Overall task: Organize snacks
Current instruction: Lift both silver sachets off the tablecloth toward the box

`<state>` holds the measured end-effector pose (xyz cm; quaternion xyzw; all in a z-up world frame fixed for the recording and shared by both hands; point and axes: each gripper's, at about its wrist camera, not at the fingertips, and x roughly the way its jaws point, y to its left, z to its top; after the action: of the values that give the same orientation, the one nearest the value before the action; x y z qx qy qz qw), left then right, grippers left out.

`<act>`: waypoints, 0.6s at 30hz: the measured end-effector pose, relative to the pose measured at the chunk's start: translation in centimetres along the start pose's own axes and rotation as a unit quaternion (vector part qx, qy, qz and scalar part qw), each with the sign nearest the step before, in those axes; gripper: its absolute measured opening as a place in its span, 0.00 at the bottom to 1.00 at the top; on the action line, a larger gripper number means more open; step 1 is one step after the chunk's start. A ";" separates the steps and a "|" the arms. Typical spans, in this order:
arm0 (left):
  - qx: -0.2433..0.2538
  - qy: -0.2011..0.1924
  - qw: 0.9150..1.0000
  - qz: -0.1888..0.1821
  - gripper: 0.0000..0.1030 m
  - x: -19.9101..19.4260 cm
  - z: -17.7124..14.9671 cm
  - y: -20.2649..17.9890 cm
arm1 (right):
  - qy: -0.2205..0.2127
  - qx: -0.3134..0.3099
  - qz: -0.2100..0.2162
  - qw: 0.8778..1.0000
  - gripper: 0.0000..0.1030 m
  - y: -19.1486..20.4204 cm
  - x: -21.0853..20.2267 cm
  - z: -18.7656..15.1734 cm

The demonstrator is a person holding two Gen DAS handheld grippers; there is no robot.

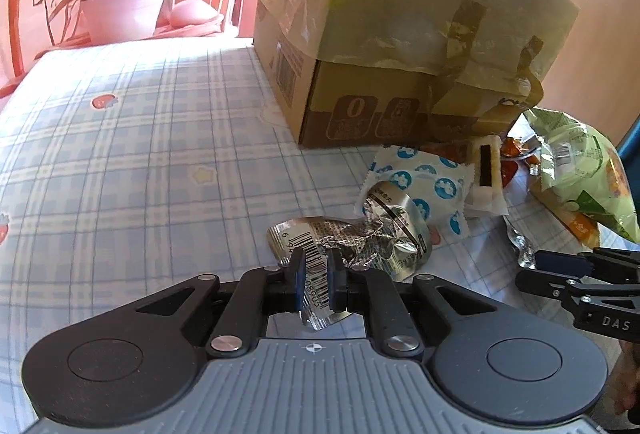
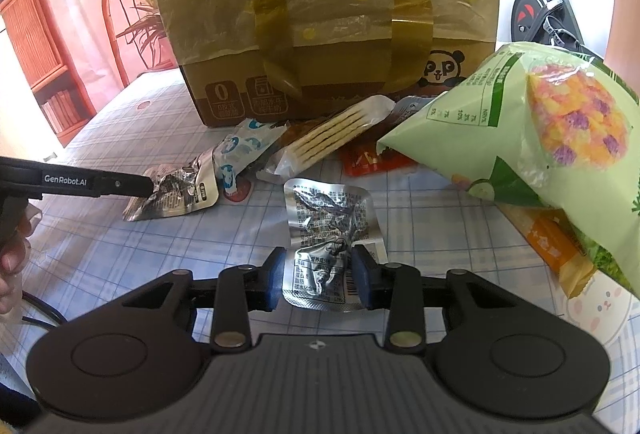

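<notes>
My left gripper [image 1: 318,262] is shut on a crumpled silver foil packet [image 1: 360,238] with a barcode, gripped by its near end on the checked tablecloth [image 1: 140,153]. The right wrist view shows that same gripper [image 2: 146,185] from the side, at the packet [image 2: 176,193]. My right gripper [image 2: 318,266] holds a second silver foil packet [image 2: 328,218], its pads pressing both sides of the near end. A tall cardboard box [image 2: 320,13] lined with a yellowish plastic bag stands behind the snacks.
A big green snack bag [image 2: 540,133] lies at the right over an orange packet [image 2: 560,246]. A blue-and-white wrapper [image 2: 240,149], a cracker pack [image 2: 336,137] and a red packet [image 2: 368,161] lie before the box. A potted plant [image 1: 120,5] stands far left.
</notes>
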<state>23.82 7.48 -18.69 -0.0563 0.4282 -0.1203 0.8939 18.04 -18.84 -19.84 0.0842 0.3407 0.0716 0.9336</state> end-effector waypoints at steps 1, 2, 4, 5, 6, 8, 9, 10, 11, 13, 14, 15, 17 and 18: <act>0.000 0.001 1.000 -0.001 0.12 -0.1 -0.1 -0.1 | 0.000 0.000 0.000 1.000 0.37 0.0 0.0 0.0; 0.002 0.002 1.000 -0.003 0.12 -0.1 -0.2 -0.3 | 0.000 0.000 0.000 1.000 0.37 0.0 0.0 0.0; 0.006 0.004 1.000 -0.005 0.12 -0.3 -0.4 -0.6 | -0.001 0.001 0.001 1.000 0.37 0.0 0.0 0.0; 0.007 0.006 1.000 -0.006 0.14 -0.3 -0.5 -0.7 | -0.001 0.002 0.002 1.000 0.37 0.0 0.0 -0.1; 0.006 0.007 1.000 -0.008 0.15 -0.3 -0.5 -0.8 | -0.002 0.003 0.002 1.000 0.37 -0.1 0.0 -0.1; 0.000 0.012 1.000 -0.023 0.34 -0.4 -0.6 -0.8 | -0.002 0.004 0.004 1.000 0.37 -0.1 0.0 -0.1; -0.001 0.012 0.999 -0.032 0.38 -0.4 -0.6 -0.9 | -0.002 0.003 0.004 1.000 0.37 -0.2 0.0 -0.1; 0.000 0.013 0.999 -0.039 0.42 -0.6 -0.7 -1.1 | -0.002 0.004 0.004 1.000 0.37 -0.2 0.0 -0.1; 0.005 0.014 0.999 -0.043 0.42 -0.6 -0.9 -1.3 | -0.002 0.004 0.005 1.000 0.37 -0.2 0.0 -0.1; 0.018 0.015 0.998 -0.050 0.42 -0.7 -1.2 -1.9 | -0.003 0.005 0.006 1.000 0.37 -0.2 0.0 -0.1; 0.025 0.016 0.998 -0.052 0.42 -0.7 -1.2 -2.1 | -0.004 0.006 0.006 1.000 0.37 -0.2 0.0 -0.2; 0.031 0.017 0.998 -0.054 0.42 -0.7 -1.2 -2.3 | -0.004 0.006 0.005 1.000 0.37 -0.2 0.0 -0.2; 0.042 0.014 0.997 -0.056 0.44 -0.9 -1.1 -2.5 | -0.004 0.007 0.005 1.000 0.37 -0.2 0.0 -0.2; 0.051 0.009 0.997 -0.054 0.45 -1.1 -1.0 -2.5 | -0.004 0.007 0.006 1.000 0.37 -0.2 0.0 -0.2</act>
<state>22.00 5.36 -18.02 -0.0325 0.4257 -0.1905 0.8840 17.89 -19.02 -20.00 0.0929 0.3366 0.0741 0.9341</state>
